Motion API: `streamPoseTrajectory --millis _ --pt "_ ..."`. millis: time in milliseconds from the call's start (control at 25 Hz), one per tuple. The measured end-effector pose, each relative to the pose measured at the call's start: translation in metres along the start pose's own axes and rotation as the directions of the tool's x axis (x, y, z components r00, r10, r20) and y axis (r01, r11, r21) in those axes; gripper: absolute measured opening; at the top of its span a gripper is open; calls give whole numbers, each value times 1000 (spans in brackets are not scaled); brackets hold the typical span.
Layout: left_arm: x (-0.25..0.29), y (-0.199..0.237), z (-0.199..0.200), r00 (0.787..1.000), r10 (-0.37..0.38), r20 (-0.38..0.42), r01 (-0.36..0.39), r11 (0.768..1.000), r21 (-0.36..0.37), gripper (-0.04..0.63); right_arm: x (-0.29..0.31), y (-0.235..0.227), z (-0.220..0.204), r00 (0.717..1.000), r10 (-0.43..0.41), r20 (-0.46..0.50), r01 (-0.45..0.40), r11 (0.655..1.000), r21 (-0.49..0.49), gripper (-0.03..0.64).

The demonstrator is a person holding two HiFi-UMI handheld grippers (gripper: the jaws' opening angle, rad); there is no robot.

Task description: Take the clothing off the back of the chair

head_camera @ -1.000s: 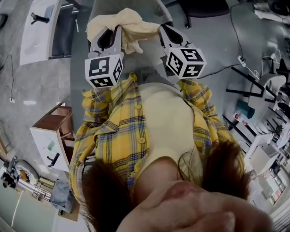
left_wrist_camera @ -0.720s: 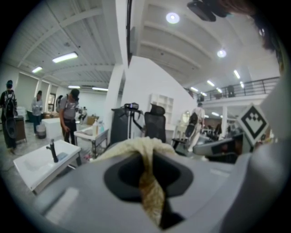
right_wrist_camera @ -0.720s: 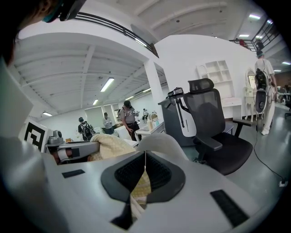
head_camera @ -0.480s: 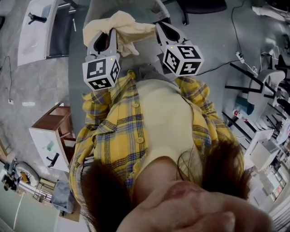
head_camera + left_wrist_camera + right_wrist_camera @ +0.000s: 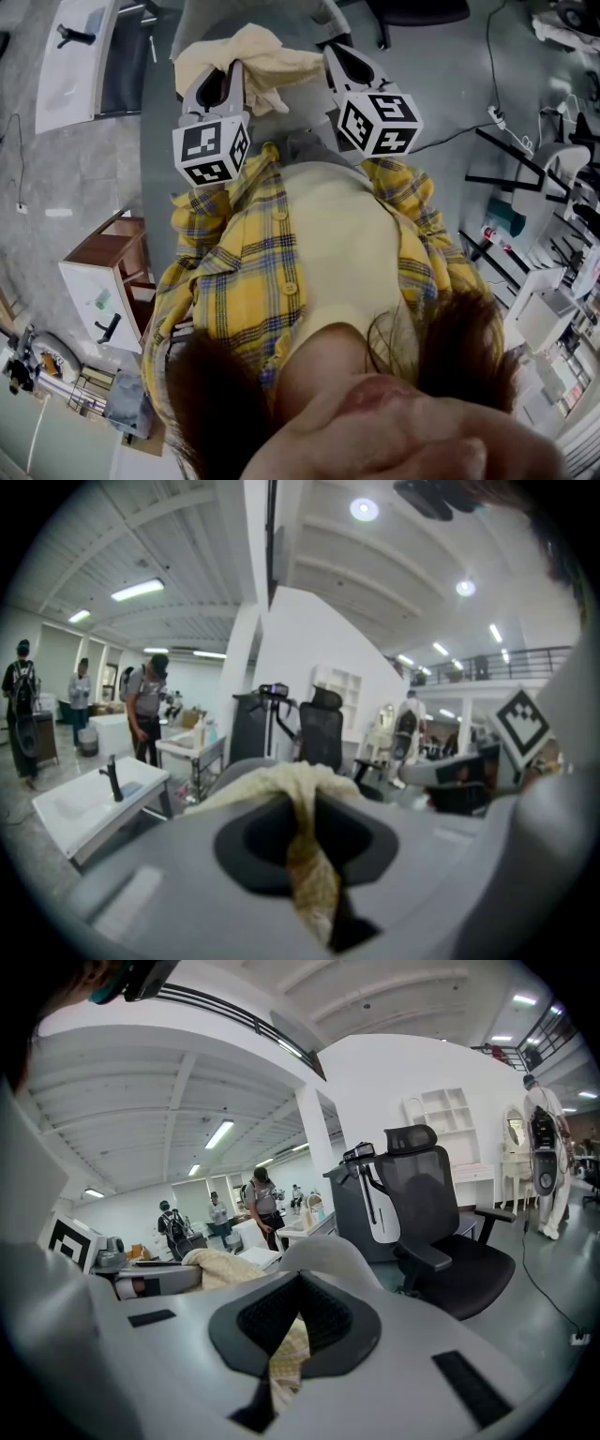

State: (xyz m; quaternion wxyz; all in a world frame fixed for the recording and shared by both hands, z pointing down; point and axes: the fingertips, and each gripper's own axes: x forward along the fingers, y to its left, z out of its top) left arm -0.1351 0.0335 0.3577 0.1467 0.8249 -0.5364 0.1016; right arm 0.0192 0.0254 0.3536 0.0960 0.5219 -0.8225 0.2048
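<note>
A cream-yellow garment (image 5: 270,58) hangs bunched between my two grippers, above a grey chair (image 5: 202,21). My left gripper (image 5: 221,79) is shut on the garment's left part; a strip of the cloth (image 5: 312,878) runs down between its jaws. My right gripper (image 5: 337,56) is shut on the right part, with a fold of cloth (image 5: 286,1358) pinched in its jaws. In the right gripper view the bulk of the garment (image 5: 223,1266) lies to the left, beside the grey chair's back (image 5: 333,1255). I cannot tell whether the garment still touches the chair.
A white sink counter (image 5: 80,56) stands at the left, a wooden cabinet (image 5: 108,277) nearer. A black office chair (image 5: 441,1213) is ahead on the right. Several people (image 5: 145,705) stand far back left. Cables (image 5: 487,112) lie on the floor at right.
My left gripper has shifted slightly left and down with the garment in it. The right gripper has kept still, and both grips are unchanged.
</note>
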Motion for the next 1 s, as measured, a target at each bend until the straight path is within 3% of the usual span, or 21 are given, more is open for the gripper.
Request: streamPoseTrajectory --millis 1000 --pt "3 -2 7 1000 -18 4 18 1000 16 55 -4 2 5 1000 21 0 -21 1000 0 13"
